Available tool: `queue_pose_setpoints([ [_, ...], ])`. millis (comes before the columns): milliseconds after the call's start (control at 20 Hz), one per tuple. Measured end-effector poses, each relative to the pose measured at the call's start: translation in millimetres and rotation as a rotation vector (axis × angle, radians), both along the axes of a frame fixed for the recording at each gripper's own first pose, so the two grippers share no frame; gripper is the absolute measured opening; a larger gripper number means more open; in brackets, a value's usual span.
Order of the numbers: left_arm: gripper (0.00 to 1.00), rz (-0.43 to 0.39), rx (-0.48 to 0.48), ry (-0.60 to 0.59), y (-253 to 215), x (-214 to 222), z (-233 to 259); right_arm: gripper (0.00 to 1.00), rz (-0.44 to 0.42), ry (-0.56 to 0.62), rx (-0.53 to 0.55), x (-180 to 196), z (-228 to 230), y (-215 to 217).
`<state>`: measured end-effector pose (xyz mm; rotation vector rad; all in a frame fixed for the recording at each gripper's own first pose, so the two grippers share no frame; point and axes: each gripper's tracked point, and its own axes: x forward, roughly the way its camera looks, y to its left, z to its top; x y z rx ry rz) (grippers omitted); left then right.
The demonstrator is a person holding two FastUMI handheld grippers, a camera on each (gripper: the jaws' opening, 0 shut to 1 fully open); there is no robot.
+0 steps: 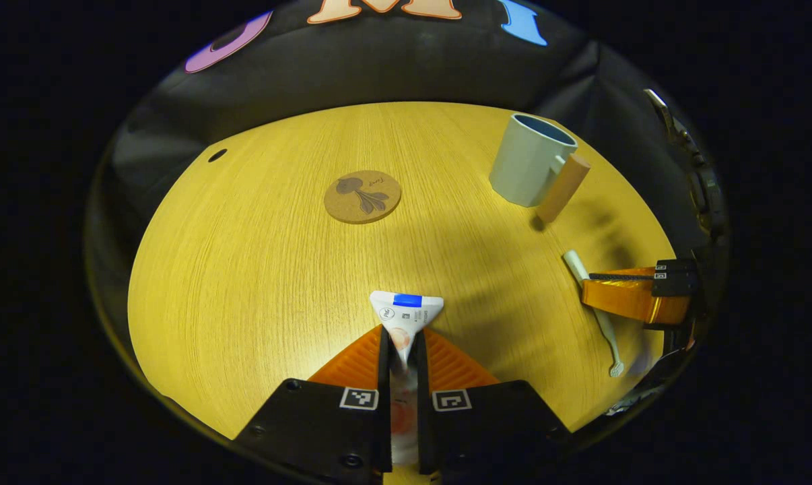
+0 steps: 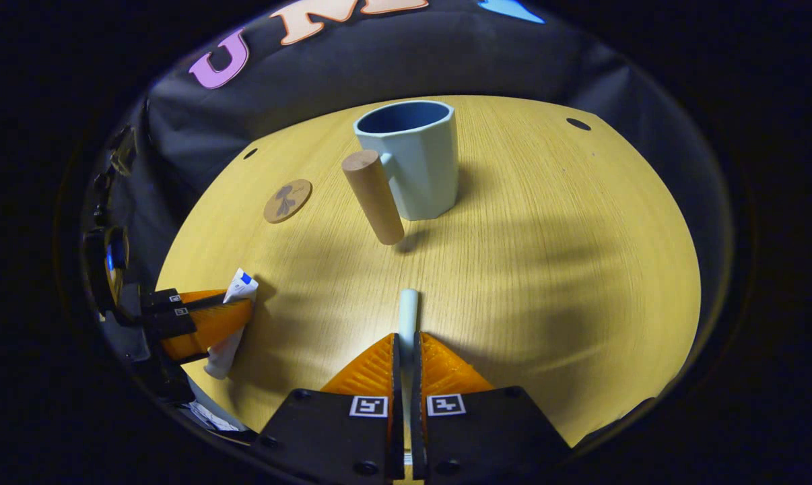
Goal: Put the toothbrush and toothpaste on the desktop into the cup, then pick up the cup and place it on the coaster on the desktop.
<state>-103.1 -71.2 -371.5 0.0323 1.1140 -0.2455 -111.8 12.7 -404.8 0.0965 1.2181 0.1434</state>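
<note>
Pale-blue cup [image 2: 409, 158] empty at far right, coaster [image 1: 362, 196] bare at far left. Left gripper [image 1: 402, 350] clamped on toothpaste [image 1: 406, 313], right gripper [image 2: 404, 357] clamped on toothbrush [image 2: 407, 311], both near. Nothing deposited yet; cup move also pending.

The toothpaste [image 1: 406, 316] is partly hidden between the left gripper [image 1: 404, 350] fingers. Most of the toothbrush [image 2: 407, 310] hides inside the right gripper [image 2: 404, 357].

dim booth, bright tabletop [image 1: 258, 283], soft shadows, fisheye-warped edges
</note>
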Motion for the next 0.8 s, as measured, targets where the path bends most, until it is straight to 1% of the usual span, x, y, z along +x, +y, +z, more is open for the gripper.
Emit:
queue_pose_setpoints([
  [150, 0.15, -0.009, 0.001, 0.002, 0, 0, 1, 0.07, -0.008, -0.036, 0.046, 2, 5, 5],
  [450, 0.15, -0.020, -0.006, -0.002, 0, 0, 1, 0.07, -0.034, -0.156, 0.182, 27, 50, 23],
  [650, 0.15, -0.023, -0.012, -0.007, 0, 1, 1, 0.06, -0.082, -0.259, 0.271, 56, 89, 31],
  [800, 0.15, -0.025, -0.008, -0.010, 0, 1, 1, 0.07, -0.078, -0.342, 0.274, 81, 115, 27],
])
